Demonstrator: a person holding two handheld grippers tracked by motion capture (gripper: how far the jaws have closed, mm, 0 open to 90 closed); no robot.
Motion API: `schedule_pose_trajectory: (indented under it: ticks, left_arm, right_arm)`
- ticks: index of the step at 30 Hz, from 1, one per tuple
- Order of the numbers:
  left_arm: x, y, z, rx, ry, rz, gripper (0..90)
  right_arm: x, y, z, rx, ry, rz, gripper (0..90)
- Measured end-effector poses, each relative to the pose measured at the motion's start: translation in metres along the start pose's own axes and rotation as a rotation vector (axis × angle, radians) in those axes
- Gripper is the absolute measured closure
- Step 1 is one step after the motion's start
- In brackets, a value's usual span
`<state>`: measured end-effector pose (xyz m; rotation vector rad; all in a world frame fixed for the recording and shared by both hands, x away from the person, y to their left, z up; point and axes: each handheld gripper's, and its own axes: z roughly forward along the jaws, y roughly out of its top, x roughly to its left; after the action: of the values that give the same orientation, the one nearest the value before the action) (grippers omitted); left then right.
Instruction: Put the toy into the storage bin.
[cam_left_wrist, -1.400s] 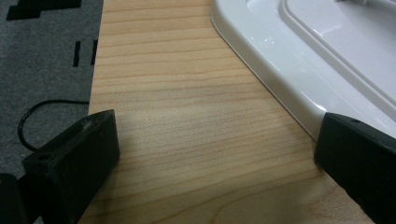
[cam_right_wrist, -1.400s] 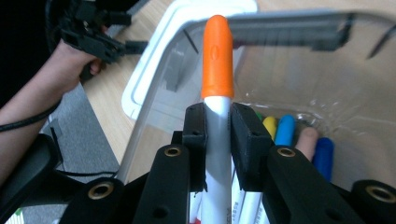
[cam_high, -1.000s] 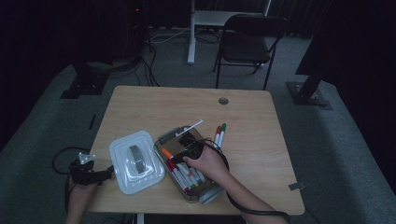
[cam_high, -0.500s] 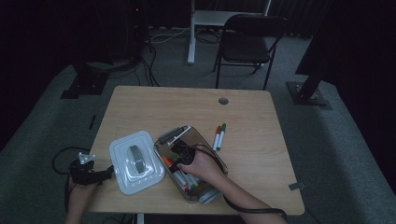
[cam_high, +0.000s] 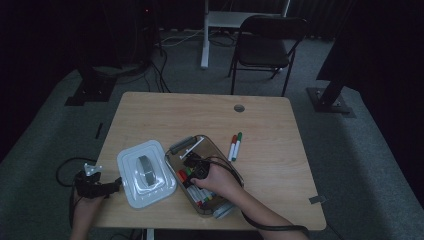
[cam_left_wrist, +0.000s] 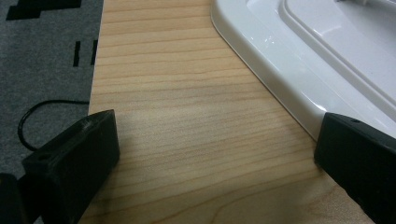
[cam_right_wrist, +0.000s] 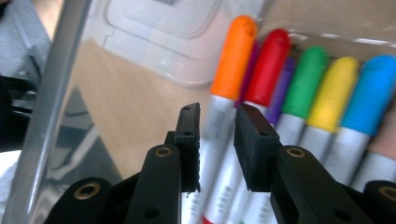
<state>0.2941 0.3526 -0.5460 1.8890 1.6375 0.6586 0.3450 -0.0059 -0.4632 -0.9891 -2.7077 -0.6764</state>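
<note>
Low in the middle of the high view, my right gripper (cam_high: 192, 162) sits inside the clear marker box (cam_high: 218, 154), with my right hand (cam_high: 217, 180) wrapped around its body. Seen along its own jaws in the right gripper view, the right gripper (cam_right_wrist: 217, 140) stands over the orange marker (cam_right_wrist: 229, 79), which lies with its cap toward the upper middle of the frame. The jaws have just been opening a little; a narrow gap shows between them, and the marker's grey barrel runs through that gap, but I cannot tell whether the pads still press on it. To the right of it lie the red marker (cam_right_wrist: 268, 65), the green marker (cam_right_wrist: 310, 81), the yellow marker (cam_right_wrist: 334, 91) and the blue marker (cam_right_wrist: 376, 93), side by side, caps toward the top of the frame.

At the lower left of the high view, my left gripper (cam_high: 95, 186) rests at the left edge of the counter (cam_high: 280, 125), just left of the white lid (cam_high: 146, 172). In the left gripper view its jaws stand wide apart with only bare counter (cam_left_wrist: 187, 140) between them, and the white lid (cam_left_wrist: 317, 60) fills the upper right, its rim close to the right-hand jaw.

Right of the box in the high view, two loose markers (cam_high: 235, 146) lie on the wood, side by side.
</note>
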Motion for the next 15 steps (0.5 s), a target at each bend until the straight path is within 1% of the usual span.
schedule_pose_trajectory:
  ticks: [1,3,5,6,7,9,12,15]
  left_arm:
    - [0.0,0.0,0.0,0.0,0.001,0.001,0.6]
    - [0.0,0.0,0.0,0.0,0.0,0.001,0.6]
    - [0.0,0.0,0.0,0.0,0.001,0.001,0.7]
    - [0.0,0.0,0.0,0.0,0.0,0.001,0.6]
    - [0.0,0.0,0.0,0.0,0.001,0.001,0.6]
    - [0.0,0.0,0.0,0.0,0.0,0.001,0.6]
    - [0.0,0.0,0.0,0.0,0.0,0.001,0.6]
    - [0.0,0.0,0.0,0.0,0.0,0.001,0.6]
  right_arm:
    - [0.0,-0.001,-0.004,-0.017,-0.005,-0.005,70.7]
    - [-0.001,-0.003,-0.012,-0.035,0.001,-0.005,69.7]
    - [-0.003,-0.006,-0.022,-0.07,0.007,-0.004,69.3]
    - [-0.004,-0.007,-0.028,-0.091,0.018,-0.001,68.6]
    - [-0.006,-0.009,-0.034,-0.112,0.028,0.001,68.6]
    - [-0.01,-0.014,-0.048,-0.157,0.032,0.002,67.9]
    - [-0.019,-0.021,-0.07,-0.228,0.043,0.013,64.9]
    - [-0.031,-0.03,-0.09,-0.292,0.021,0.024,63.4]
